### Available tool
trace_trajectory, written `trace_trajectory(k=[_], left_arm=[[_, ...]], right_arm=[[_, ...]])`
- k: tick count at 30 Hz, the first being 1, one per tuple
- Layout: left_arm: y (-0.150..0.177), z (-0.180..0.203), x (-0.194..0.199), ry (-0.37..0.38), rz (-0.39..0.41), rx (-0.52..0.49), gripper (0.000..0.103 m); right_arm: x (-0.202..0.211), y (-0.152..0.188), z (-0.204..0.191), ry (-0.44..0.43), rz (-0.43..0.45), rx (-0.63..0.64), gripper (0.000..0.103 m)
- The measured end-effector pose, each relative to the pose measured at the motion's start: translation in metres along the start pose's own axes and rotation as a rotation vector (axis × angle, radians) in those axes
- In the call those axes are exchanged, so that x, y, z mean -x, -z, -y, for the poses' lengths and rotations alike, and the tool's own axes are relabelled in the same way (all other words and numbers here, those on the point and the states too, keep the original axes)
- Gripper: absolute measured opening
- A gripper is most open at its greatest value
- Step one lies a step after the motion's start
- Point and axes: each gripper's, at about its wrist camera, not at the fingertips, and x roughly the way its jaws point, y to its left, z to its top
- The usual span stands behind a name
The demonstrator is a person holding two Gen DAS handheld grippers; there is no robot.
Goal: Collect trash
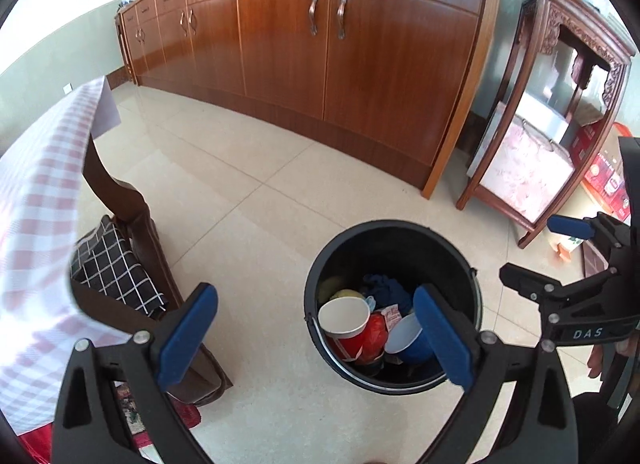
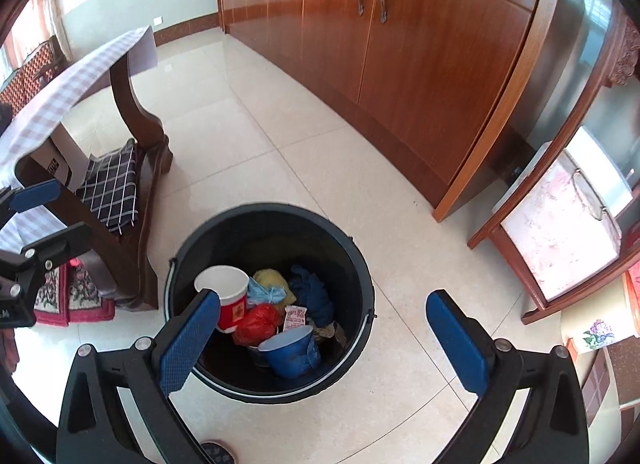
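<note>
While both tongs, left gripper [image 1: 316,338] and right gripper [image 2: 324,340], stand wide and empty, the black bucket [image 2: 224,232] below them holds cups, perhaps bags.

left gripper [image 1: 316,332]: black plastic frame, triangular cut-outs, silver screw heads at the finger joints; fingers [image 1: 188,332] faced with blue textured pads; right gripper [image 2: 324,340] same build; white "DAS" lettering on its body.

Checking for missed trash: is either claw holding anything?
No: the left claw and right claw gape empty above the bucket.
</note>
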Motion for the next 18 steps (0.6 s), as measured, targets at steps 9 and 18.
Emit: trace_trajectory(k=[9, 18], left_arm=[[0.001, -0.018, 0.066, -0.045, 0.099, 0.028, 0.099], [0.027, -0.031, 0.152, -0.117, 0.193, 0.036, 0.101]], right_arm=[[0.076, 0.003, -0.030, 0.024, 0.086, -0.076, 0.103], [0.176, 0.025, -0.072, 0.052, 0.157, -0.121, 0.103]])
